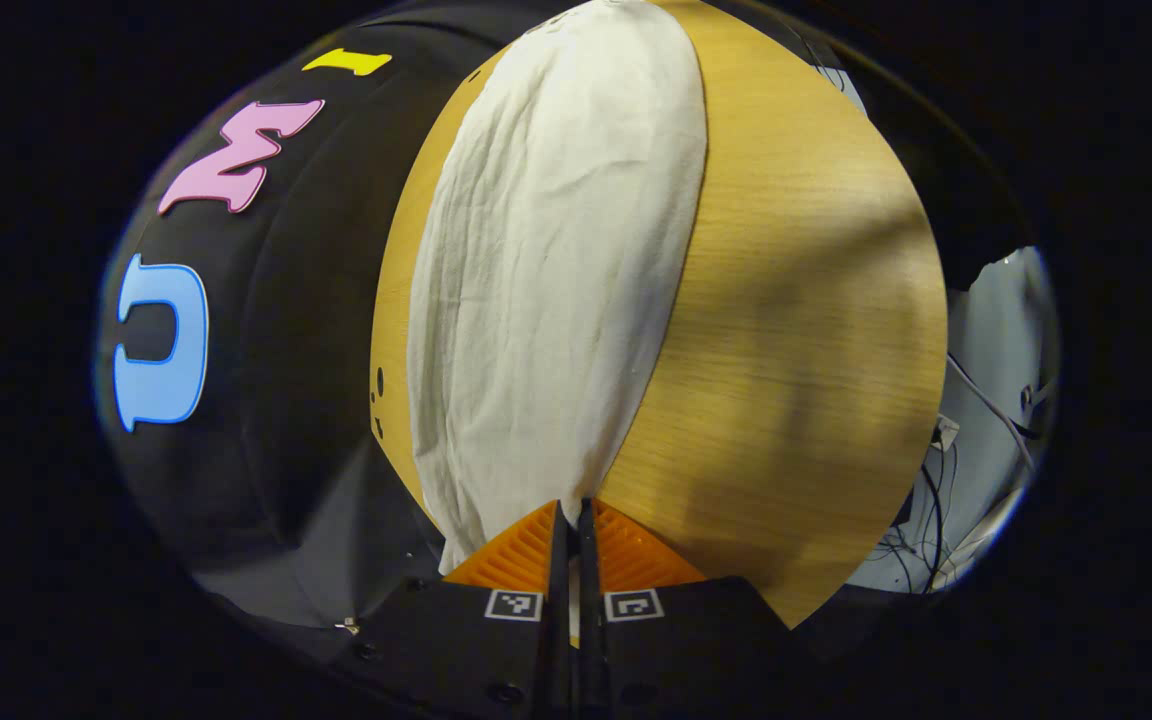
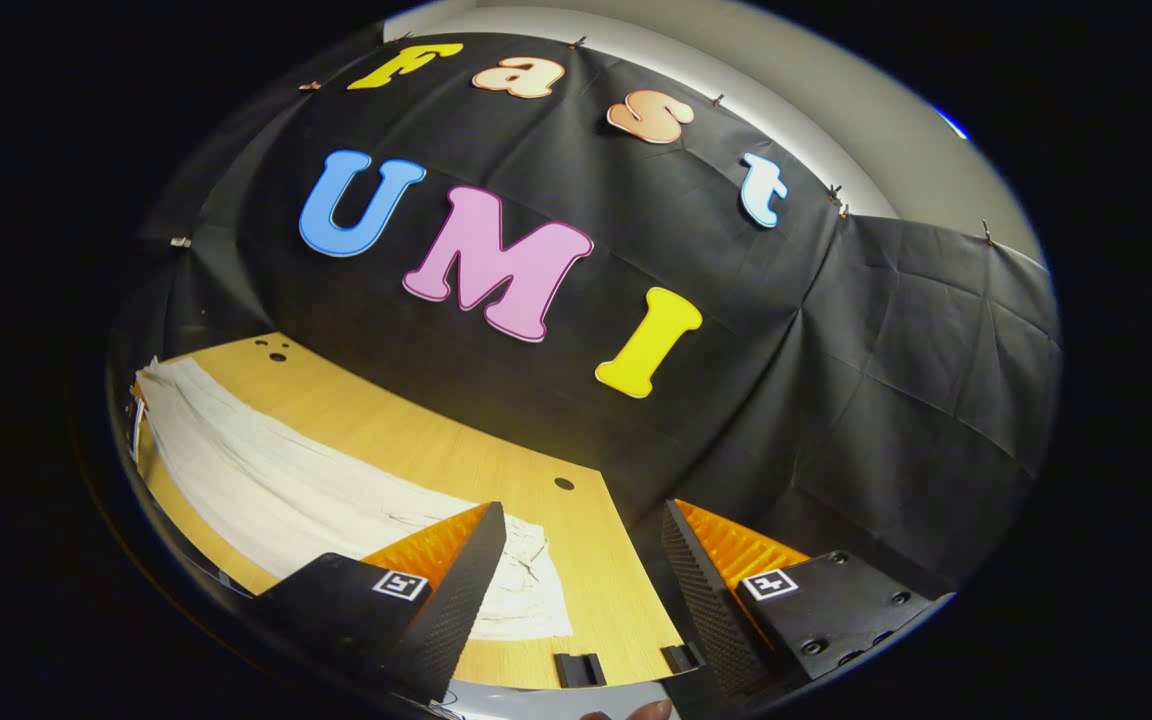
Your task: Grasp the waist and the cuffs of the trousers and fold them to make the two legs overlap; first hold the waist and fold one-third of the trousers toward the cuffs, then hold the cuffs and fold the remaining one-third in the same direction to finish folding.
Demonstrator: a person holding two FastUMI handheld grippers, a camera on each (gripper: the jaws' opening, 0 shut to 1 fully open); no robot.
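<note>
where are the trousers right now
The white trousers lie stretched along the wooden table, toward the edge nearest the black cloth wall. In the left gripper view the near end sits at the closed left tongs.

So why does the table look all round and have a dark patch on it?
In the left gripper view the fisheye lens bulges the straight table and trousers, and a soft shadow crosses the wood; in the right gripper view the table edge curves likewise.

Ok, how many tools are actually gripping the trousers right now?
1. The left tool is closed at the near end of the trousers, apparently pinching the fabric. The right tool is open above the table, holding nothing.
</note>
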